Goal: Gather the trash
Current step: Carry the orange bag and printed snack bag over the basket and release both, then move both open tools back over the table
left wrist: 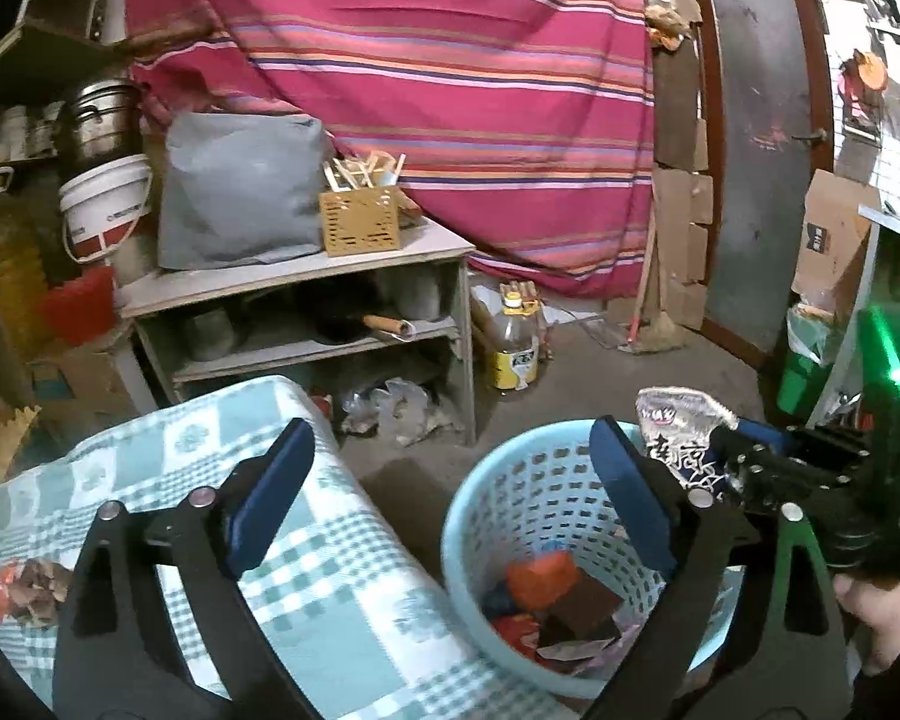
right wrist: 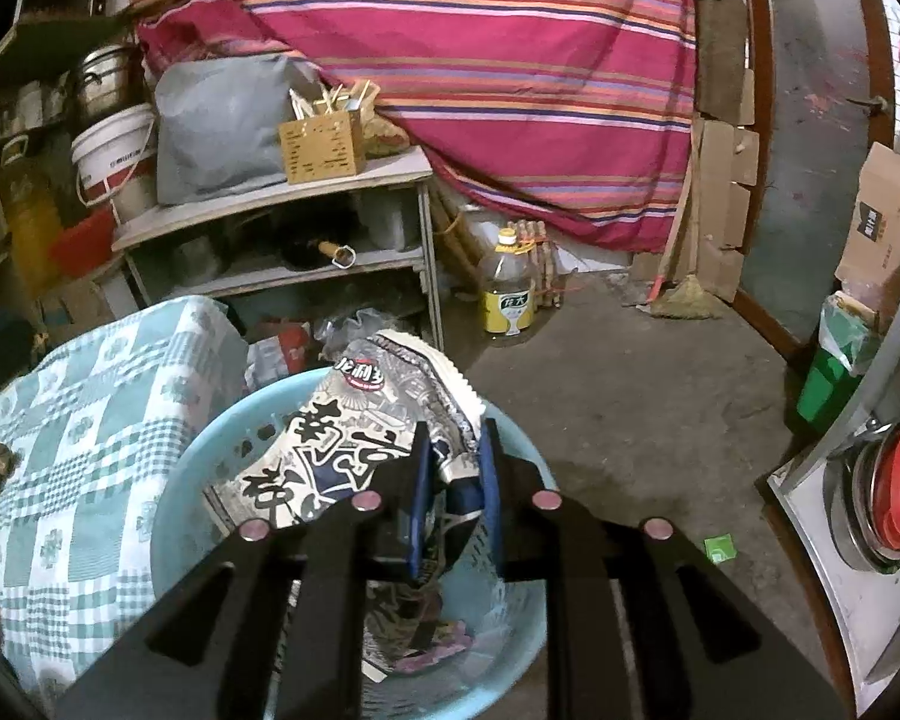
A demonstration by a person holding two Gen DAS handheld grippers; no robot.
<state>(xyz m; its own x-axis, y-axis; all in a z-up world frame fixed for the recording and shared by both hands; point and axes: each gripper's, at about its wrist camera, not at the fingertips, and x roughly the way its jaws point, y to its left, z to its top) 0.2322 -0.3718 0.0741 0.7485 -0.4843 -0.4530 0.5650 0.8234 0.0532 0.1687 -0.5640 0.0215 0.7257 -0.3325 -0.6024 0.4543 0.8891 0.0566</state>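
The right gripper (right wrist: 456, 480) is hanging over the pale blue basket (right wrist: 180, 516), its jaws pinching a crinkled snack bag (right wrist: 330, 450) printed with bold black characters. The bag is drooping across the basket's mouth, above wrappers (left wrist: 555, 600) already piled at the bottom. Just beside it, the left gripper (left wrist: 450, 504) is holding its jaws wide apart with nothing between them, straddling the gap between the basket and the checked tablecloth (left wrist: 330, 552) on the left. A crumpled scrap (left wrist: 27, 591) is lying on that cloth, near its left edge. On the far side, an oil bottle (right wrist: 507, 291) is standing on the floor by a shelf unit (right wrist: 270, 192).
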